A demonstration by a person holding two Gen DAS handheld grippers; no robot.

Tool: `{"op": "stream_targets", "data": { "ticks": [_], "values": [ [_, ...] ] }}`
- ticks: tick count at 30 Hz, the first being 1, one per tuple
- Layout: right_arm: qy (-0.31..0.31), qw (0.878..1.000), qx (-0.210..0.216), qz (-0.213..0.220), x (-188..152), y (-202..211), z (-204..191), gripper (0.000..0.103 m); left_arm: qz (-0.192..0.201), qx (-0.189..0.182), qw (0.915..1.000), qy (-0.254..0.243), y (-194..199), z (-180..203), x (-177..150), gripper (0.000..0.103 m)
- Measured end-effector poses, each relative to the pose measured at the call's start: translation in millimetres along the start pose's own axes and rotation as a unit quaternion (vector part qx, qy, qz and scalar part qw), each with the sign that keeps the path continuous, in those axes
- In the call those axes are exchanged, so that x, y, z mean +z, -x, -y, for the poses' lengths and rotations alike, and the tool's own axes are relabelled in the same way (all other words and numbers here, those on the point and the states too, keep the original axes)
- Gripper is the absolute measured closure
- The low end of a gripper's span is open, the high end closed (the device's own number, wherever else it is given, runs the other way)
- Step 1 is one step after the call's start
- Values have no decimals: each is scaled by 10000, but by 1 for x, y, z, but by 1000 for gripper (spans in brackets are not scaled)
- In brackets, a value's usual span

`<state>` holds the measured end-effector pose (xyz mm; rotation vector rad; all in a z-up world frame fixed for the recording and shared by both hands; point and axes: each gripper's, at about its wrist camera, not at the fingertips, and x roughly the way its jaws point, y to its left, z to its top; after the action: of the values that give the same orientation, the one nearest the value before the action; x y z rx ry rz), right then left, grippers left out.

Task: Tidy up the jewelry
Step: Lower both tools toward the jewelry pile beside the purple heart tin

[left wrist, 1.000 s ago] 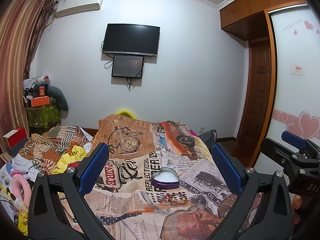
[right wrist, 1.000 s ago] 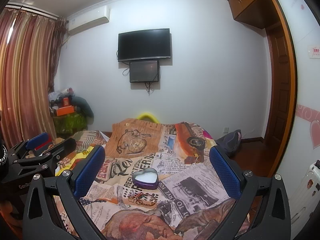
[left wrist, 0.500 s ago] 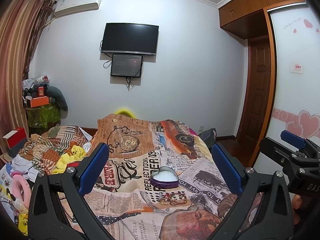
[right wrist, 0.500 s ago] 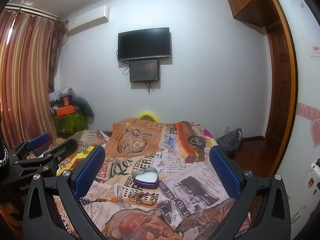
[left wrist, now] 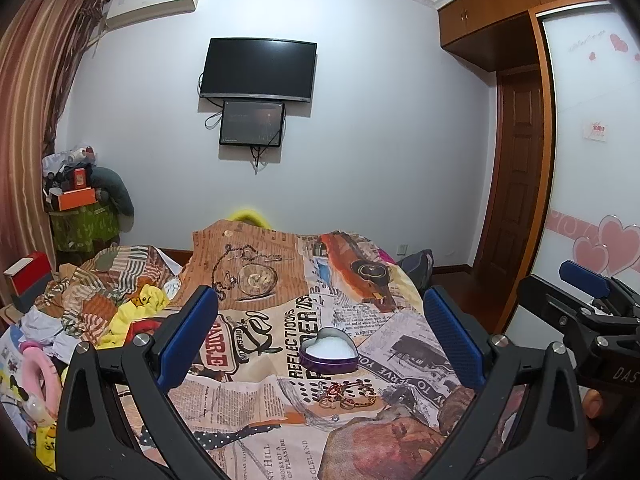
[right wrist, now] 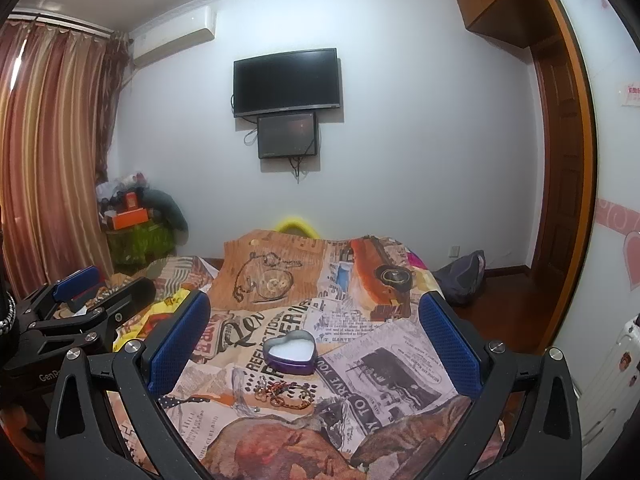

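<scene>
A purple heart-shaped tin [left wrist: 329, 354] with a white inside stands open on the newspaper-print bedspread [left wrist: 256, 396]; it also shows in the right wrist view [right wrist: 291, 353]. A small heap of jewelry [left wrist: 347, 393], bracelets and rings, lies just in front of it, seen too in the right wrist view [right wrist: 285, 393]. My left gripper [left wrist: 320, 338] is open and empty, held above the bed before the tin. My right gripper [right wrist: 316, 338] is open and empty, level with it to the right.
Crumpled clothes and toys [left wrist: 100, 304] pile up on the bed's left. A wardrobe and wooden door [left wrist: 516, 184] stand at the right. A dark bag [right wrist: 464, 276] lies on the floor beyond the bed. Two screens [left wrist: 256, 92] hang on the far wall.
Both grippers have barely shifted; the view has drifted slightly. Tin and jewelry lie as before.
</scene>
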<state>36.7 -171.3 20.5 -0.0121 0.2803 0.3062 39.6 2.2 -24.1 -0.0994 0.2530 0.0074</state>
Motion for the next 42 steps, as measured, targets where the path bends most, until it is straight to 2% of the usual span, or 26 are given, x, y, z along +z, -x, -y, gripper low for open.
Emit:
{"op": "stream_targets", "data": {
  "ticks": [6, 13, 24, 29, 35, 39, 42],
  "values": [
    [-63, 9998, 6, -190, -1, -14, 4, 0, -208, 79, 9998, 12, -20, -3, -5, 0],
    [-151, 9977, -124, -651, -14, -44, 17, 0, -756, 366, 9965, 13, -61, -21, -21, 0],
    [-162, 9844, -269, -1731, -49, -106, 38, 0, -1836, 451, 9818, -157, -124, -34, -72, 0],
    [-163, 9750, -206, -2208, -69, -130, 43, 0, -2369, 261, 9712, -66, -152, -35, -96, 17],
    [-159, 9654, 30, -2602, -90, -153, 44, 0, -2831, -17, 9591, 30, -179, -35, -117, 30],
    [-137, 9596, 233, -2801, -102, -165, 43, 0, -3015, -309, 9528, 181, -190, -35, -124, 38],
    [-155, 9553, 409, -2925, -108, -175, 41, 0, -3117, -446, 9487, 284, -198, -36, -127, 47]
  ]
}}
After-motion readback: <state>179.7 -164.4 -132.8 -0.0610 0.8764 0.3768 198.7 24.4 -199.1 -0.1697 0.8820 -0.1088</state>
